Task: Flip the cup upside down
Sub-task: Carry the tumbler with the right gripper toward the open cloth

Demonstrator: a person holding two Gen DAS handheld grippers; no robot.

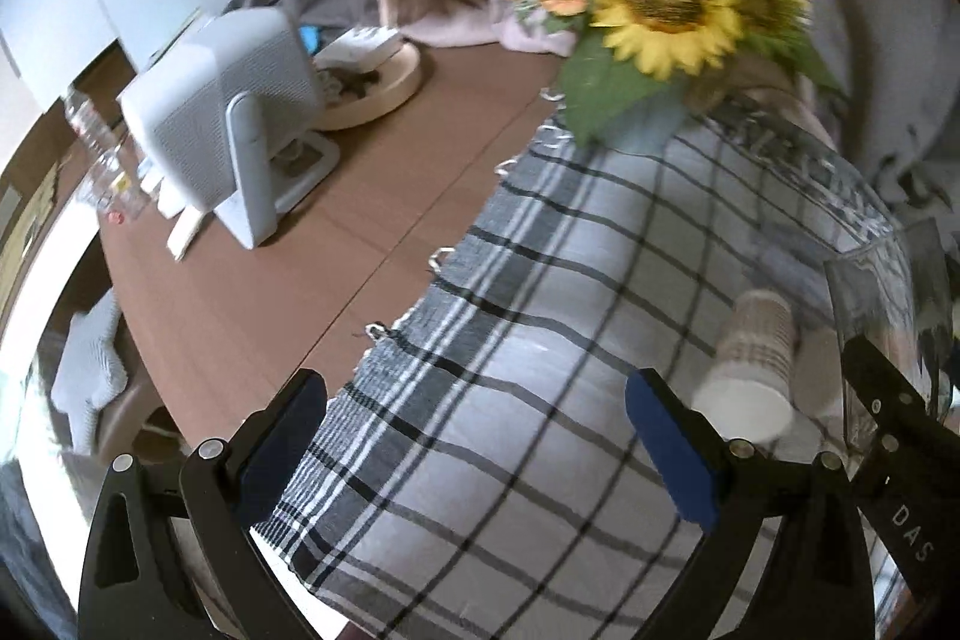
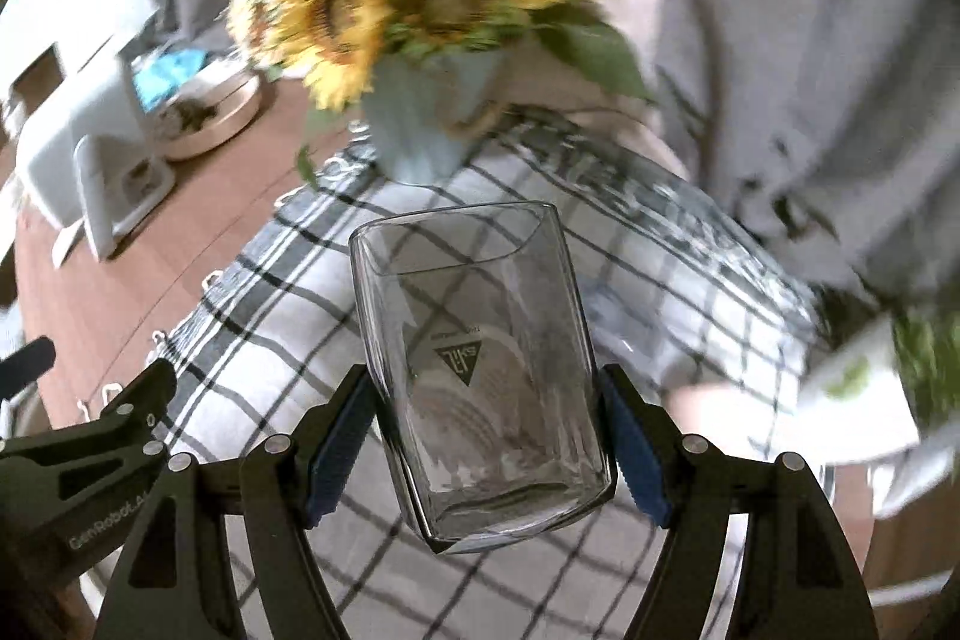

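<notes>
A clear drinking glass (image 2: 480, 370) with a black triangle logo sits between the blue pads of my right gripper (image 2: 486, 430), which is shut on it. The glass is held off the checked cloth (image 2: 270, 316), its open rim pointing away from the camera and tilted up. In the left wrist view the same glass (image 1: 882, 316) shows at the right edge. My left gripper (image 1: 474, 436) is open and empty above the cloth. A paper cup stack (image 1: 750, 358) lies just right of its right finger.
A pale blue vase of sunflowers (image 2: 420, 112) stands at the far end of the cloth. A white fan-like device (image 1: 228, 118), a round wooden tray (image 1: 384, 88) and a plastic bottle (image 1: 96, 142) stand on the brown table (image 1: 270, 292). A white plant pot (image 2: 870, 388) is at the right.
</notes>
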